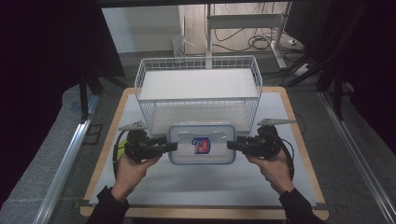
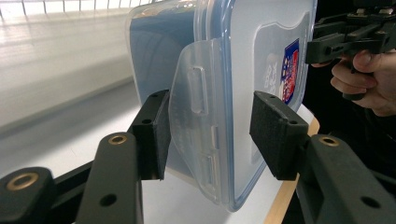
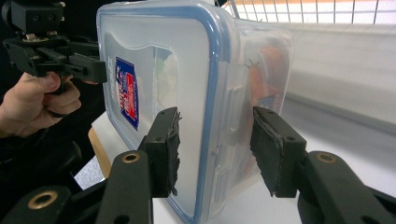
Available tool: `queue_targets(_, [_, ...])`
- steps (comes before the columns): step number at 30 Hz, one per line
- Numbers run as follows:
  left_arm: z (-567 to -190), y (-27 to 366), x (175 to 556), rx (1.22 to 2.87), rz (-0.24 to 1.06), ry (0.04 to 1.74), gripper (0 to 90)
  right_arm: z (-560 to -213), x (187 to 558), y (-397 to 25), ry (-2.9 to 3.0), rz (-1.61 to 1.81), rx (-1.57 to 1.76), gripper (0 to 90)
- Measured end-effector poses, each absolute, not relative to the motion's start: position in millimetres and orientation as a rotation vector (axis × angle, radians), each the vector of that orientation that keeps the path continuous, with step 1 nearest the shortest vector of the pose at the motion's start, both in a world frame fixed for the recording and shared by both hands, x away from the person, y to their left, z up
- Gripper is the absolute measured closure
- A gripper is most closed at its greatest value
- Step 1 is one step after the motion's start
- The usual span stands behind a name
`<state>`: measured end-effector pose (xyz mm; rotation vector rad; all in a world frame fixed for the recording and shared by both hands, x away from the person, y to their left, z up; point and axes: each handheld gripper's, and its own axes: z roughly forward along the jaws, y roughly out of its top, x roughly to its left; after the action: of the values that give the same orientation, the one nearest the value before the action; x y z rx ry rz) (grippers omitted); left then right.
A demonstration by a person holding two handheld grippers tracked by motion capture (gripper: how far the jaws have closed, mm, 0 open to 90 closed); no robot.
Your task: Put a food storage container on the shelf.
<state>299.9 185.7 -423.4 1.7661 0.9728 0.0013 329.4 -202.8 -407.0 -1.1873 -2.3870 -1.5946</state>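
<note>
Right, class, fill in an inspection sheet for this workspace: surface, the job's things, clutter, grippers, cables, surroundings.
Surface: white mat on a wood-edged table.
Job's things: clear plastic container with a blue-rimmed lid and a label, lying flat in front of the white wire basket.
Clutter: nothing seen.
Grippers: left gripper and right gripper sit at opposite short ends of the container, jaws open and straddling its side latches, gaps visible in both gripper views.
Cables: one trails from each gripper; more lie on the floor beyond the table.
Surroundings: dark curtains either side, metal stand legs behind.

High view above table (image 1: 299,140), gripper views close, facing opposite ends of shared container (image 1: 201,143).
</note>
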Motion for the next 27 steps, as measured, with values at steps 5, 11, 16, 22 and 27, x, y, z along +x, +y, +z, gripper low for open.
queue_targets(5, [-413.5,188.4,307.1,1.755,0.002,0.97,49.4,-396.8,336.1,-200.4,-2.389,-1.614,-1.184,53.0])
queue_targets(11, [-400.1,191.7,316.7,1.741,-0.004,0.975,49.8,-383.9,344.9,-197.9,-2.384,-1.631,-1.181,53.0])
queue_targets(16, [-390.1,195.6,325.5,1.724,-0.004,0.978,49.9,-372.4,354.4,-194.5,-2.378,-1.646,-1.183,53.0])
queue_targets(22, [-375.7,200.7,334.9,1.711,0.006,0.974,49.9,-356.4,364.9,-189.4,-2.367,-1.667,-1.187,53.0])
queue_targets(27, [-363.4,204.1,344.3,1.702,0.006,0.974,50.0,-342.7,375.2,-186.1,-2.367,-1.685,-1.18,53.0])
